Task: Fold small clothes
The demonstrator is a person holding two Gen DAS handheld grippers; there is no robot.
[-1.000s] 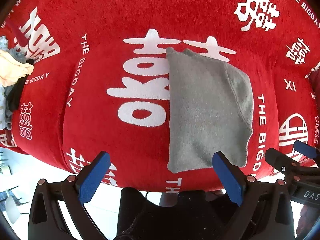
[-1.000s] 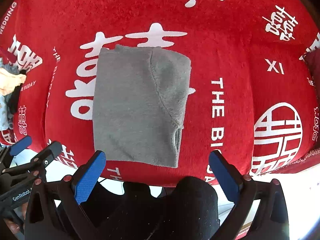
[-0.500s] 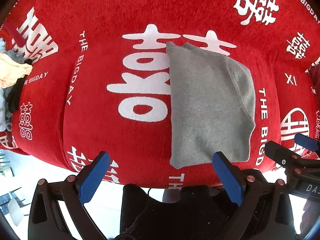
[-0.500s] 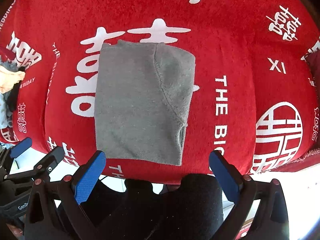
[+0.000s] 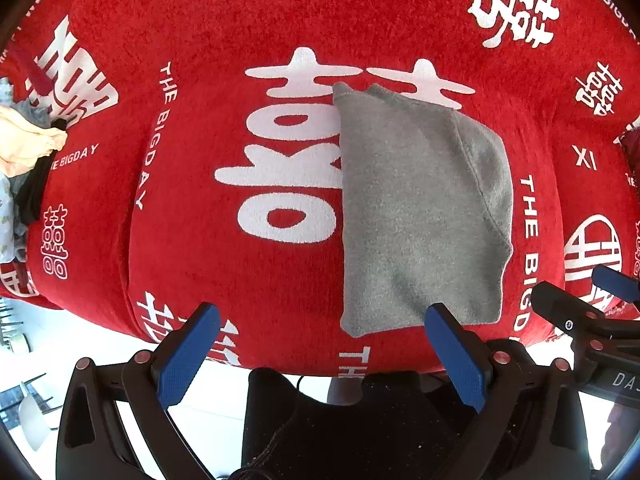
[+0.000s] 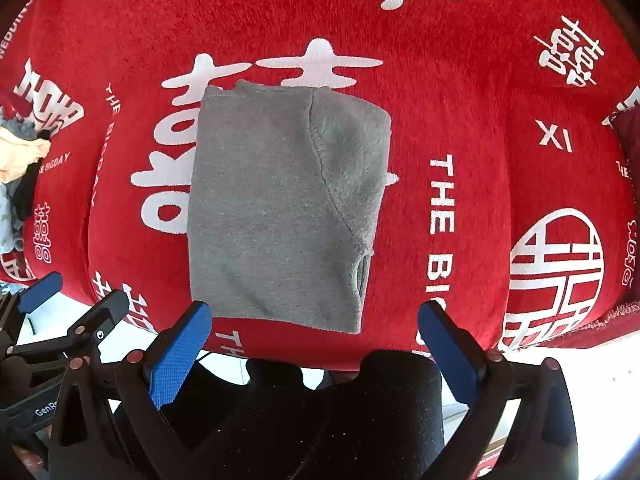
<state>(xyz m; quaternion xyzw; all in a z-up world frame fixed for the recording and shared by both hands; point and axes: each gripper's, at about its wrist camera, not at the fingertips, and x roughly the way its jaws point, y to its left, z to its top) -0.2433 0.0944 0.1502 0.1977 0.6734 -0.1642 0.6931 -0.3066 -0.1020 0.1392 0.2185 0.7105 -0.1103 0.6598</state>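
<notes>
Two grippers hang over the near edge of the red blanket (image 5: pixel 200 208), and both stand with the jaws wide and hold nothing. We see the left gripper (image 5: pixel 322 354) in the lower middle of its own view, and the right gripper (image 6: pixel 314 354) in the lower middle of the other view.

The grey garment (image 6: pixel 280 208) lies flat in the centre of the right wrist view, and right of centre in the left wrist view. It looks already folded, with a curved seam on its right part and its lower edge close to the blanket's front edge.

We judge that some things can go wrong from here. The garment is soft and has several layers, so a pinch at the lower edge may catch only the top layer and open the fold. The blanket is fluffy, so a low finger may take the blanket together with the garment. A pull toward us may drag the garment over the front edge, because it lies so near to it.

At the left edge of both views a pile of other clothes (image 5: pixel 24 152) lies well apart. Above and to the right of the garment, the blanket is free, so there is room for moving.
</notes>
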